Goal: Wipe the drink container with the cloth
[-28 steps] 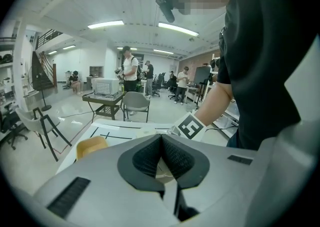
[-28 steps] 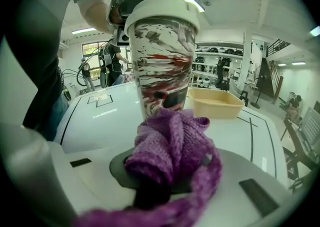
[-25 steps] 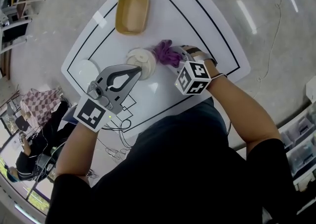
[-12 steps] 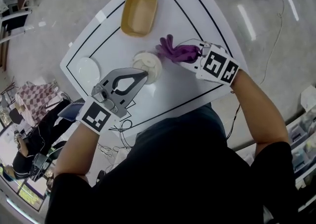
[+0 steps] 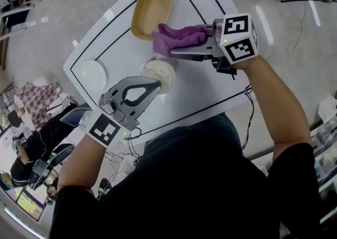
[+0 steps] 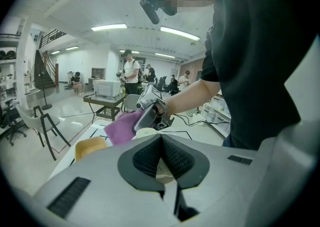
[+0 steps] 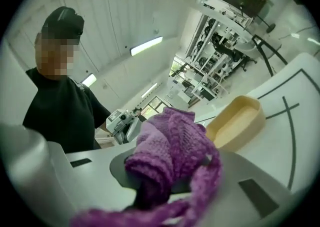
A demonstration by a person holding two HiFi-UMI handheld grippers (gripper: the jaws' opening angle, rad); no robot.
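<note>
Your left gripper point(image 5: 156, 80) reaches across the white table point(image 5: 205, 96) to the white cup point(image 5: 160, 72), which stands near the middle of the table, inside the black lines. From the head view its tips sit right at the cup's near rim. The left gripper view looks along the jaws point(image 6: 161, 138): the dark pads are closed together, with the pale cup wall showing between them lower down, so they appear pinched on the rim point(image 6: 145, 132).

Your right gripper point(image 5: 174, 51) is clamped on the purple cloth point(image 5: 176, 38). The right gripper view shows this best: the cloth point(image 7: 167, 156) is bunched between the jaws and spills over them, with a loose strand hanging in front. That view does not show the cup at all. It does show the yellow tray point(image 7: 237, 121) just beyond, on the table.

From the head view, the cloth lies between the tray point(image 5: 152, 11) and the cup, overlapping the tray's near edge. The left gripper view adds height: the cloth point(image 6: 122, 126) hangs just above and beside the cup's rim, and you cannot tell whether it touches.

Only the head view shows the round white lid point(image 5: 95, 73) lying left of the cup. Only the left gripper view shows people standing far back in the hall.
</note>
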